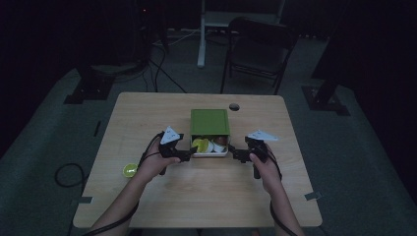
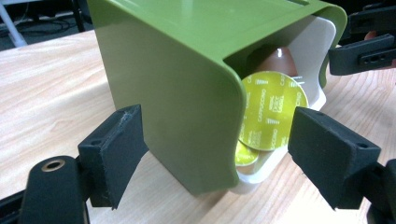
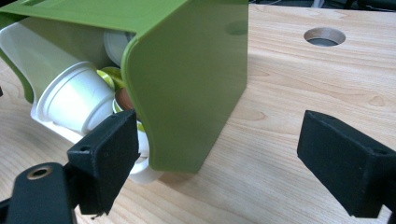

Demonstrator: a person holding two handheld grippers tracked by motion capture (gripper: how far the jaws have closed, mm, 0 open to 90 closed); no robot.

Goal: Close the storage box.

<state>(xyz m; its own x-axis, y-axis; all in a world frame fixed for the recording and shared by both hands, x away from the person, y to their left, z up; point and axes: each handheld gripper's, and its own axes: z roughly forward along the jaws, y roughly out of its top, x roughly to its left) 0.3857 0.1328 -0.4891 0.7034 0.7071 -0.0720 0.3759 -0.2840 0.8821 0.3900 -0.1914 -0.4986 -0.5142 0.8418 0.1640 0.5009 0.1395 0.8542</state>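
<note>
Because the green box (image 1: 210, 122) of coffee capsules (image 2: 274, 111) stands at the centre of the surface (image 1: 147, 113), the left gripper (image 1: 187, 155) and right gripper (image 1: 235, 155) flank its near corners, jaws about half open and empty, probably to steady it.

Green box (image 1: 210, 121) holds coffee capsules (image 1: 202, 145), mid-table.

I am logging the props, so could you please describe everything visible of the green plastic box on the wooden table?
The green plastic box is a smooth, glossy sleeve with rounded edges, lying flat near the middle of the wooden table. A white inner tray slides out of its open near end, holding coffee capsules: a yellow foil-lidded one, a brown one and a white one. The left gripper and right gripper straddle its near corners, jaws open.
</note>
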